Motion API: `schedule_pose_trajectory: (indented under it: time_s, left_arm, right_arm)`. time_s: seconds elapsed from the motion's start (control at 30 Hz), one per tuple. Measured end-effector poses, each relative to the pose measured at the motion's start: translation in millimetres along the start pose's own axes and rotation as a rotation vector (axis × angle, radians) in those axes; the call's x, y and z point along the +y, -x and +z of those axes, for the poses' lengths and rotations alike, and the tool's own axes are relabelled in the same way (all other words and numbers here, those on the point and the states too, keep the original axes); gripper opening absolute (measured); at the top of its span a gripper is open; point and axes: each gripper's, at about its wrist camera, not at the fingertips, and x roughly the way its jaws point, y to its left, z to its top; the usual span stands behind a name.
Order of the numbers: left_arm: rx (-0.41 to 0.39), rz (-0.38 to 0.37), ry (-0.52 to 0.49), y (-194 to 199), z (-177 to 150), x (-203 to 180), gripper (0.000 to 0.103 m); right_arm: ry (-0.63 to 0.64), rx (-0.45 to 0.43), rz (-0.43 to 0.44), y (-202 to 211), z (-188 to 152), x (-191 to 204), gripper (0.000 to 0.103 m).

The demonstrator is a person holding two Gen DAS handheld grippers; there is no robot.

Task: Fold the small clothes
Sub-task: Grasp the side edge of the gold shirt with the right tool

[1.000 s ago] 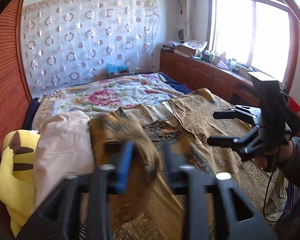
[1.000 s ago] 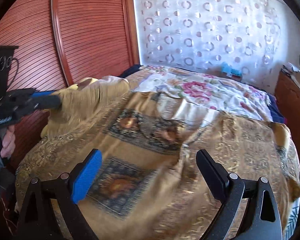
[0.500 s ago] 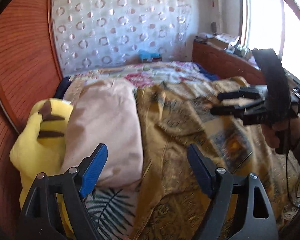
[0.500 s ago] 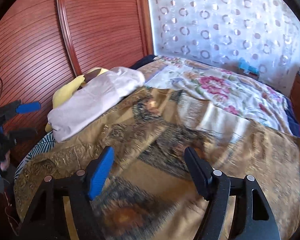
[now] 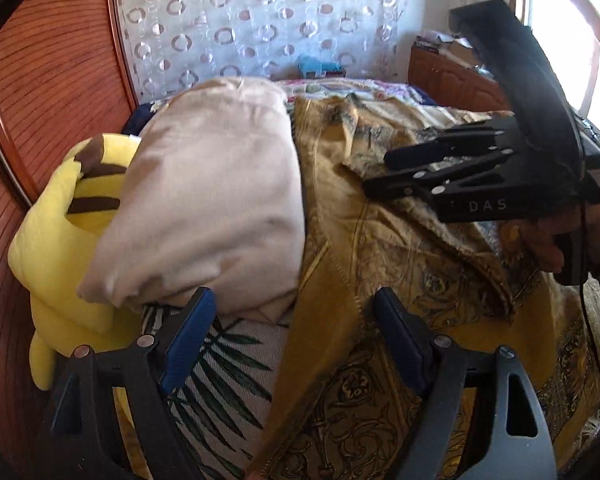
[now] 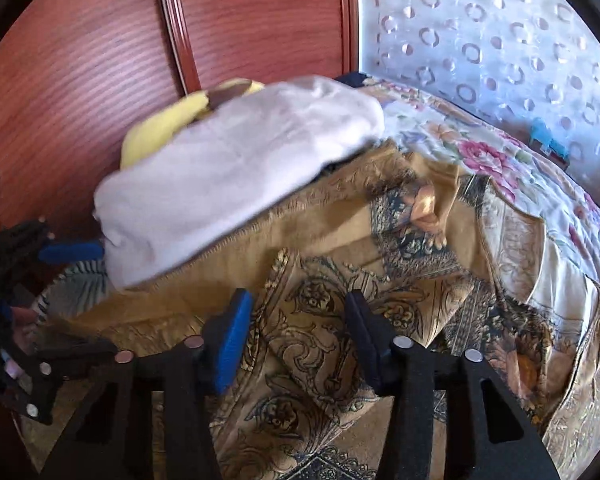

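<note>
A: Where do we see the gold patterned cloth (image 5: 380, 248)?

B: Across the centre and right of both frames, spread rumpled on the bed, just beside the pale pillow (image 5: 216, 200).

A: And our hand-held grippers?

B: Left hand-held gripper (image 5: 292, 340) is spread above the cloth's edge; right hand-held gripper (image 6: 296, 340) is spread too, pinching nothing.

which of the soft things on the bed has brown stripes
The yellow plush, tucked against the wooden headboard; the pale pink pillow beside it is plain.
</note>
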Motion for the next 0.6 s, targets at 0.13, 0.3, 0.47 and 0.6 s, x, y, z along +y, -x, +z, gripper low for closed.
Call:
schedule_pose_trajectory:
  time_s: [0.13,0.3,0.47,0.6]
  left_arm:
    - [0.037,-0.005,0.014,-7.4,0.2,2.4,0.082]
    - [0.036,-0.008,0.02,-7.8,0.2,2.4,0.082]
    - [0.04,-0.004,0.026,-9.2,0.1,1.5,0.086]
    - [0.04,-0.006,0.028,-9.2,0.4,4.2,0.086]
  right_arm:
    - [0.029,-0.001,-0.034,4.4,0.2,-2.8,0.007]
    - [-0.103,-0.066,-0.071,44.0,-22.4,-31.4,0.006]
    - [-0.225,-0.066,-0.119,75.3,-55.2,-62.3,0.019]
    - [-0.265,-0.117,-0.15,112.8,-75.9,-67.0,0.033]
